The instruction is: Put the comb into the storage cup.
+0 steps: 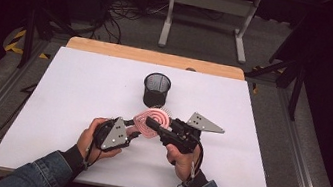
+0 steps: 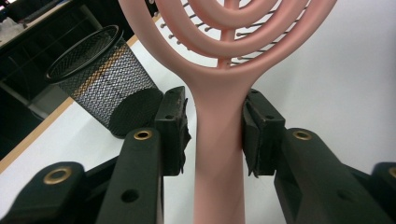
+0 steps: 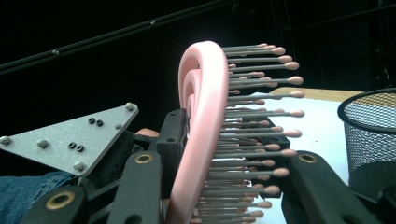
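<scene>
A pink hairbrush [image 1: 160, 117] is held in the air over the white table [image 1: 76, 109], between my two grippers. In the right gripper view its head [image 3: 201, 116] stands edge-on. My right gripper [image 3: 224, 135] is shut on the head, one jaw against the back and the other at the bristle tips. My left gripper [image 2: 215, 126] straddles the handle [image 2: 219, 163]. Its right pad touches the handle, and a thin gap shows at the left pad. In the high view the left gripper [image 1: 132, 132] is at the handle end and the right gripper [image 1: 150, 123] at the head.
A black mesh cup [image 1: 156, 90] stands upright on the table just behind the brush, close to both grippers [image 2: 102, 79] [image 3: 371, 135]. The wooden table edge [image 1: 155, 57] lies beyond it. White surface spreads to the left and right.
</scene>
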Demonstrator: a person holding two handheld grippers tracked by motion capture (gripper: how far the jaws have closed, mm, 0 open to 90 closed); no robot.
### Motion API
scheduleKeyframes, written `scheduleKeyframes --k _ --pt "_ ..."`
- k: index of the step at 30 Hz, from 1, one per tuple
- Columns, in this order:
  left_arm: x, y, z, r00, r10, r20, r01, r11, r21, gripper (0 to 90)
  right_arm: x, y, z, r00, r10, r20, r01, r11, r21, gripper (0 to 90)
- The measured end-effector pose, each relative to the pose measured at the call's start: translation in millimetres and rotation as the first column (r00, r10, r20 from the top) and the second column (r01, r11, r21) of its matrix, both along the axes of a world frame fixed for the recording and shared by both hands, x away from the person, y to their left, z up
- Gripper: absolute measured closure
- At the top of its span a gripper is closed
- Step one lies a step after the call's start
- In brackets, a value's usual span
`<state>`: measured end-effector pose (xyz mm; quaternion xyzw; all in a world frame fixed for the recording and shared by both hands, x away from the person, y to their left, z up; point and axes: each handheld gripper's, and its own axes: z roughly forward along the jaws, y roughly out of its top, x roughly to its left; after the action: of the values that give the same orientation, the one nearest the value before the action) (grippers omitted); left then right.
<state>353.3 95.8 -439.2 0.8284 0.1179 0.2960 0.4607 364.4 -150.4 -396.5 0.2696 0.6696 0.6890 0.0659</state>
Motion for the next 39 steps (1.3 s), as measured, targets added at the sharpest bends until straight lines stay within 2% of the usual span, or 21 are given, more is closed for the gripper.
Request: scheduleKeyframes --k 4,9,10,13,14,15,22,25,30,34,39 --pt "-0.2 -0.2 0.1 1.0000 0.009 0.000 -0.009 0.9999 0.004 59.5 -1.1 0.0 1.2 0.9998 -0.011 0.015 0.011 1.000 -0.013 62.4" --pt "0.1 -0.1 0.2 0.9998 -0.011 -0.016 0.011 0.9999 -0.003 50.5 -1.2 -3.3 3.1 0.9993 -0.029 0.026 0.029 0.999 -0.014 62.6" --pt "0.2 -0.1 0.4 0.9996 -0.020 -0.021 0.020 0.9998 -0.005 45.5 -1.2 -5.1 4.4 0.9988 -0.035 0.032 0.036 0.999 -0.014 62.7" --pt "0.6 -0.1 0.3 0.9992 -0.025 -0.032 0.025 0.9997 -0.006 43.0 -1.3 -6.7 5.4 0.9987 -0.038 0.034 0.039 0.999 -0.012 62.8" --pt "0.9 0.1 0.2 0.9990 -0.025 -0.037 0.024 0.9996 -0.014 40.5 -1.5 -7.6 6.1 0.9985 -0.040 0.038 0.040 0.999 -0.012 62.9" --pt "1.3 -0.1 0.2 0.9989 -0.023 -0.040 0.022 0.9996 -0.018 32.8 -1.9 -8.6 7.1 0.9981 -0.044 0.042 0.045 0.999 -0.012 63.0" --pt "3.3 3.3 0.8 0.9964 -0.047 -0.070 0.044 0.9981 -0.043 17.6 -3.6 -11.9 10.9 0.9972 -0.050 0.056 0.051 0.998 -0.022 63.3" --pt "5.5 8.1 1.5 0.9927 -0.066 -0.101 0.059 0.9956 -0.072 13.4 -3.8 -13.9 12.2 0.9966 -0.055 0.061 0.057 0.998 -0.026 63.3" --pt "6.6 13.2 3.2 0.9892 -0.089 -0.117 0.078 0.9925 -0.095 9.1 -4.3 -16.8 13.9 0.9949 -0.071 0.072 0.073 0.997 -0.035 63.5" --pt "8.2 21.1 5.9 0.9882 -0.096 -0.119 0.082 0.9899 -0.116 6.4 -4.9 -19.2 15.6 0.9921 -0.089 0.088 0.094 0.994 -0.049 63.6" --pt "9.2 27.2 7.9 0.9909 -0.077 -0.110 0.064 0.9913 -0.115 6.8 -4.9 -22.0 17.0 0.9898 -0.103 0.098 0.109 0.992 -0.059 63.6"
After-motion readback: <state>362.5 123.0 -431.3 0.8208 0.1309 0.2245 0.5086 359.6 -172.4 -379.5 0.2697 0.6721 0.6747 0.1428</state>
